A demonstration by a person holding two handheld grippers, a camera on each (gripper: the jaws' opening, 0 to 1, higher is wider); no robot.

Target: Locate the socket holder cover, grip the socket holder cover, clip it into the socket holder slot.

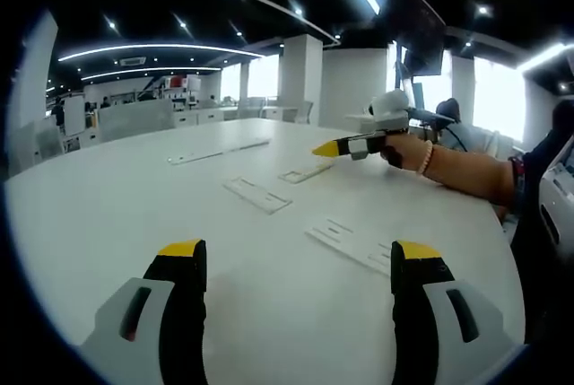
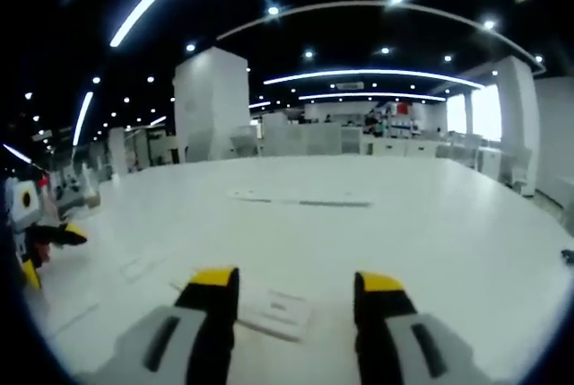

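Observation:
Several flat white plastic pieces lie on the white table (image 1: 134, 214): one (image 1: 258, 195) at the middle, one (image 1: 305, 172) beyond it, one (image 1: 354, 243) nearer on the right, and a long strip (image 1: 220, 150) further back. I cannot tell which is the cover. My left gripper (image 1: 298, 255) hangs open over bare table. My right gripper (image 1: 323, 148), held in a hand, hovers over the far pieces. In the right gripper view, my right gripper (image 2: 296, 282) is open just above a flat white piece (image 2: 273, 311). The long strip (image 2: 300, 200) lies ahead, and the left gripper (image 2: 52, 253) shows at the left edge.
The person's forearm (image 1: 466, 170) with a bracelet reaches in from the right. Another person (image 1: 448, 114) sits behind the table's far right. A white pillar (image 2: 211, 107) and office desks stand beyond the table. Another faint flat piece (image 2: 139, 266) lies left of my right gripper.

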